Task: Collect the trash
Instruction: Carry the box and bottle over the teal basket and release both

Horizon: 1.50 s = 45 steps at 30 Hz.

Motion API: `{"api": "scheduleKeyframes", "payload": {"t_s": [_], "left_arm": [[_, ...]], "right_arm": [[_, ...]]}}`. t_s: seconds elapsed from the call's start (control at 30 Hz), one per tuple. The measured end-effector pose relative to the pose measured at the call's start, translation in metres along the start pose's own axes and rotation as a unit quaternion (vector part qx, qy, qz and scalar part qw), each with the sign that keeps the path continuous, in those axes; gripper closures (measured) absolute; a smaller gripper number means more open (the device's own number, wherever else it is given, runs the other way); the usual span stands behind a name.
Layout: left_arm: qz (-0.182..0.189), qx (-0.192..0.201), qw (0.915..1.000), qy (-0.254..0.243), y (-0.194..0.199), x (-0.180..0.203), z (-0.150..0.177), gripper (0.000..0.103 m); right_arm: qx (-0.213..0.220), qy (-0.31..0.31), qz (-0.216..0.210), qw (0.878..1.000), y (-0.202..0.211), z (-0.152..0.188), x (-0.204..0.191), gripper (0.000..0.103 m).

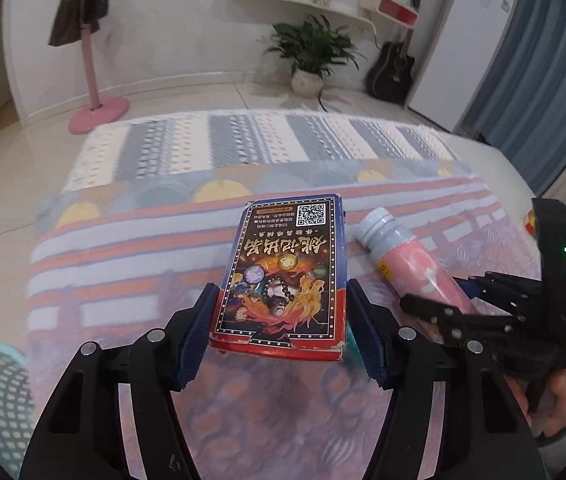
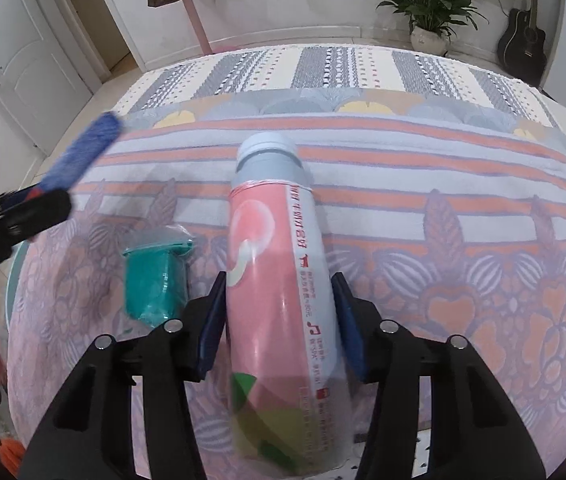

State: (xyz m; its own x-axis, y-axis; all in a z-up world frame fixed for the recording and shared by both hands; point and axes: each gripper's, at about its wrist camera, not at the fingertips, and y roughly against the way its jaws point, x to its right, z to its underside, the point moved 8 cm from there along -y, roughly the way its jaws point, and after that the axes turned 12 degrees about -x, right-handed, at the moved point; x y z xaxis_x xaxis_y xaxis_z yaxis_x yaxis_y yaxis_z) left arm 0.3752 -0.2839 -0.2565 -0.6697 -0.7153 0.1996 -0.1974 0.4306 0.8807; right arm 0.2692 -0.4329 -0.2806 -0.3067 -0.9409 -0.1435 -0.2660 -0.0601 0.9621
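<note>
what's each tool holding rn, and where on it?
Left tool: card box, pinched across the long sides at its near end. Right tool: pink bottle, pads against its mid-body sides, neck pointing away.

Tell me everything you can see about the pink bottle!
The bottle is a tall plastic one with a pink label, a pale peach picture and a line of small red print down its side. Its neck and screw top are light grey-blue, with no cap visible. It points away from the camera, over the patterned cloth. The right gripper has its blue pads on both sides of the bottle's body. A green cup lies apart, to its left.
</note>
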Motion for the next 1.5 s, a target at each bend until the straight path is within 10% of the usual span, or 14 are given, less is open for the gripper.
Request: {"api": "scheduleKeyframes", "payload": {"t_s": [0.43, 0.97, 1.5], "left_arm": [[-0.036, 0.089, 0.9873, 0.127, 0.118, -0.116, 0.069, 0.042], [-0.053, 0.169, 0.9282, 0.327, 0.200, -0.254, 0.187, 0.042], [-0.103, 0.005, 0.9160, 0.388, 0.124, -0.307, 0.241, 0.041]], "right_arm": [[0.121, 0.049, -0.016, 0.991, 0.083, -0.025, -0.081, 0.057], [0.150, 0.191, -0.059, 0.968, 0.117, -0.025, -0.303, 0.057], [0.055, 0.281, -0.062, 0.956, 0.023, 0.019, -0.450, 0.058]]}}
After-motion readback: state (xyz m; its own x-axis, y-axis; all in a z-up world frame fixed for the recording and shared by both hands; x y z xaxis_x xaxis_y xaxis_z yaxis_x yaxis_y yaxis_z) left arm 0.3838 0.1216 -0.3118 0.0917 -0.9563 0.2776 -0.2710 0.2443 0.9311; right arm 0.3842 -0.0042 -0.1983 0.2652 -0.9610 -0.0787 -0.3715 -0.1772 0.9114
